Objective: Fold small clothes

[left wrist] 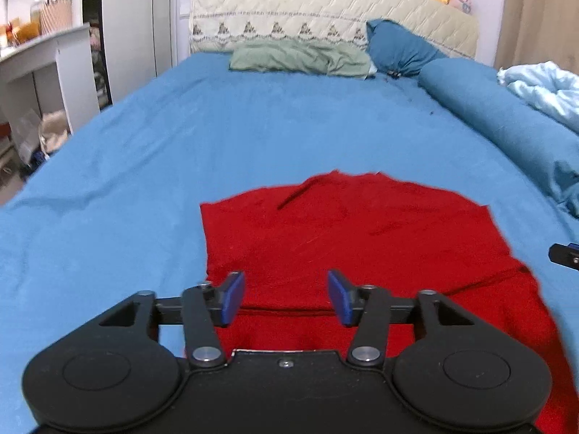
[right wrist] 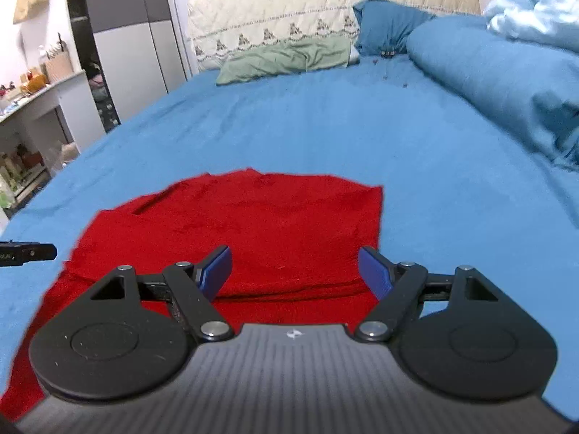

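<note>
A red knit garment [left wrist: 347,231] lies flat on the blue bedsheet [left wrist: 144,152], with a fold line running across its near part. My left gripper [left wrist: 286,294] hovers above the garment's near left portion, open, with nothing between its blue pads. In the right wrist view the same red garment [right wrist: 260,224] lies spread ahead. My right gripper [right wrist: 295,271] stands wide open above its near right part, holding nothing. A black tip of the right gripper [left wrist: 564,255] shows at the left view's right edge. The left gripper's black tip [right wrist: 27,253] pokes in at the right view's left edge.
A green pillow [left wrist: 300,59] and a dark blue pillow [left wrist: 398,49] lie at the cream headboard [left wrist: 325,11]. A rolled blue duvet [left wrist: 506,123] and pale blue bedding [left wrist: 542,86] line the bed's right side. A white desk [left wrist: 47,68] stands left of the bed.
</note>
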A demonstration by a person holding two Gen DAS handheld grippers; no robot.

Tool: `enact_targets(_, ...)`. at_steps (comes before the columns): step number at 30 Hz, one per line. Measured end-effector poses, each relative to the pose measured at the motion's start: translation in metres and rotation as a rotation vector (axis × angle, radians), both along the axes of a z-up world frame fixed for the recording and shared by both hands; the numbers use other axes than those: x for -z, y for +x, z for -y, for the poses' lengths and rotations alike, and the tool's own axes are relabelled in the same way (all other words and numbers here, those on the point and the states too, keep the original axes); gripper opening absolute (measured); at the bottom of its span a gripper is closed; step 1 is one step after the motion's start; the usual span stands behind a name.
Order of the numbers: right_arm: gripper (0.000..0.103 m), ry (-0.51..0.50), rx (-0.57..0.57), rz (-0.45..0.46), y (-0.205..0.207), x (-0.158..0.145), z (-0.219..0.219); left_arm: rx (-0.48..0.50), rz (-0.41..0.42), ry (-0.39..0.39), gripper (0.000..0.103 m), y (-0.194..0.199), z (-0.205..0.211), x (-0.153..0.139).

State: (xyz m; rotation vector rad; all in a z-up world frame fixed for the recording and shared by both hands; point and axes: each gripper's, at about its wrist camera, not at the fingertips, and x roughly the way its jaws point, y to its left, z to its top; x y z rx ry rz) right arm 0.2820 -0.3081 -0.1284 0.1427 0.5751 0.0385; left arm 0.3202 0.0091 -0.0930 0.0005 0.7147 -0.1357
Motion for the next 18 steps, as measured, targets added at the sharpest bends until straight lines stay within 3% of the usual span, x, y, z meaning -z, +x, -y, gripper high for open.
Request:
enact_targets(3, 0.103, -0.003, -0.012, -0.002, -0.039, -0.035, 0.006, 0.011, 0.014, -0.011, 0.074, -0.039, -0.001, -0.032)
enact_targets(4, 0.103, -0.001, -0.015, 0.002, -0.054, -0.047, 0.009, 0.015, 0.014, -0.025, 0.076, -0.053, -0.003, -0.04)
enact_targets(6, 0.103, 0.007, -0.015, 0.008, -0.082, -0.066, 0.015, 0.017, 0.006, -0.048, 0.09, -0.079, -0.008, -0.053)
enact_targets(10, 0.103, 0.024, -0.014, -0.011, -0.137, -0.09, 0.026, 0.009, 0.006, -0.046, 0.094, -0.134, -0.021, -0.071)
enact_targets(14, 0.103, 0.017, -0.019, -0.06, -0.185, -0.091, 0.031, -0.018, -0.047, -0.09, 0.094, -0.176, -0.042, -0.061)
enact_targets(18, 0.103, -0.004, -0.025, -0.142, -0.22, -0.069, 0.028, -0.061, -0.119, -0.107, 0.093, -0.204, -0.06, -0.034)
